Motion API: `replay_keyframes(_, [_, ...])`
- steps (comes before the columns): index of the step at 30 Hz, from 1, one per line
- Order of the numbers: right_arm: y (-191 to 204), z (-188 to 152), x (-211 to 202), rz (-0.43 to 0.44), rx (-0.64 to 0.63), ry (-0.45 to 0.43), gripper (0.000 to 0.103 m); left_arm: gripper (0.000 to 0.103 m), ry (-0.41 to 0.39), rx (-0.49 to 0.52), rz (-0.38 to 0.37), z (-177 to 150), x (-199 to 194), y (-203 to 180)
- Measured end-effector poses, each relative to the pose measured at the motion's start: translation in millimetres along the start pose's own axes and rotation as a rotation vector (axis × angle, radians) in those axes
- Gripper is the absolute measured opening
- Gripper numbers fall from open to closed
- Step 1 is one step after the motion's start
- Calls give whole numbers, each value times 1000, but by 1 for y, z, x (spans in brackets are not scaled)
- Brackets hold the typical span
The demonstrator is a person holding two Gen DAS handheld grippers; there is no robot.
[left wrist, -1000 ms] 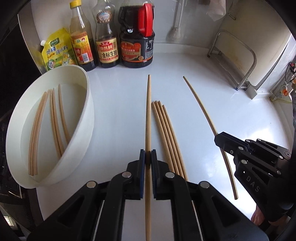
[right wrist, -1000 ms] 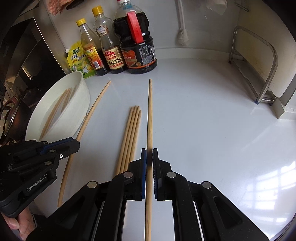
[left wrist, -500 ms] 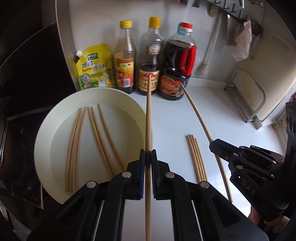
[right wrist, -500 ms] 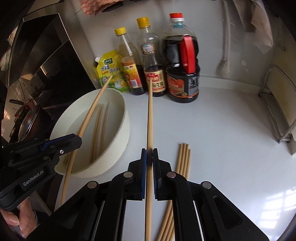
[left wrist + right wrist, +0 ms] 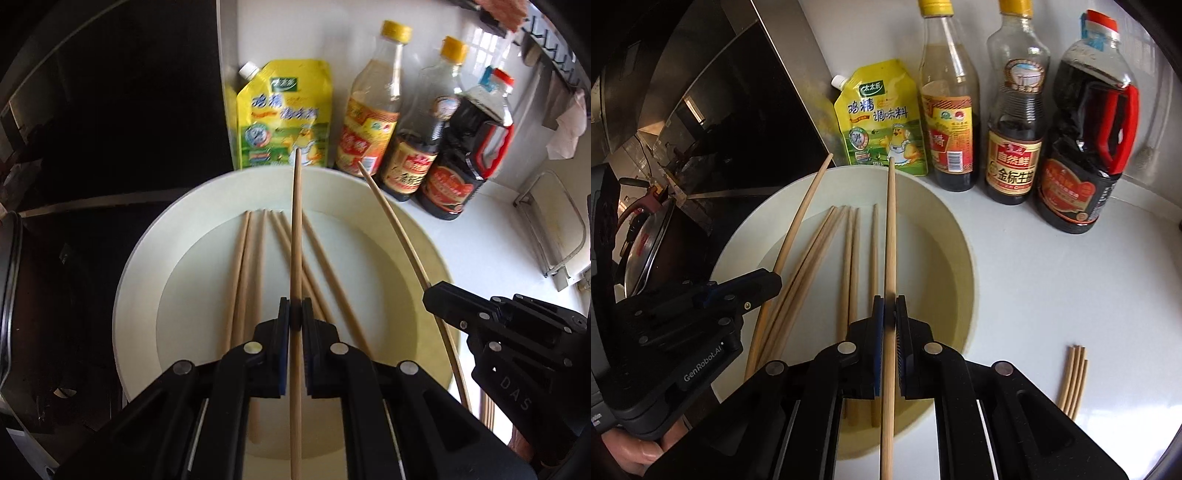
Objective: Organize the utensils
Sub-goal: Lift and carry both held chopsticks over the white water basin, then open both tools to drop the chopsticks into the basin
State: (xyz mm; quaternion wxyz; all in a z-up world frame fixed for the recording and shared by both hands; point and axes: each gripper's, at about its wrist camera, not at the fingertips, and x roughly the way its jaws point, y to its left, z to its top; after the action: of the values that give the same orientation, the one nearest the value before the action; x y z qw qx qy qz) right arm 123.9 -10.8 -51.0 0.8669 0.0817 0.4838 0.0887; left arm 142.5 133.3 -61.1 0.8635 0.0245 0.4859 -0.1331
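My left gripper is shut on a wooden chopstick that points forward over the white bowl. Beside it, my right gripper is shut on a second chopstick, also above the bowl. Each gripper shows at the edge of the other's view: the right gripper with its chopstick, the left gripper with its chopstick. Several chopsticks lie inside the bowl. A small bundle of chopsticks lies on the white counter to the right.
Behind the bowl stand a yellow seasoning pouch and three sauce bottles. A dark stove with a pan is at the left. A metal rack stands at the far right. A hand grips the left gripper's handle.
Both grippers have swung left from over the counter to above the bowl, each carrying its chopstick. The bundle on the counter has stayed where it was.
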Motion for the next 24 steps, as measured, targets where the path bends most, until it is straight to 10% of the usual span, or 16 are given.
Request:
replay_keyframes(12, [20, 5, 53, -9, -7, 111, 6, 8, 118, -41, 9, -5, 45, 33])
replay_keyframes(24, [11, -5, 33, -25, 16, 73, 10, 49, 91, -69, 31, -6, 29, 39])
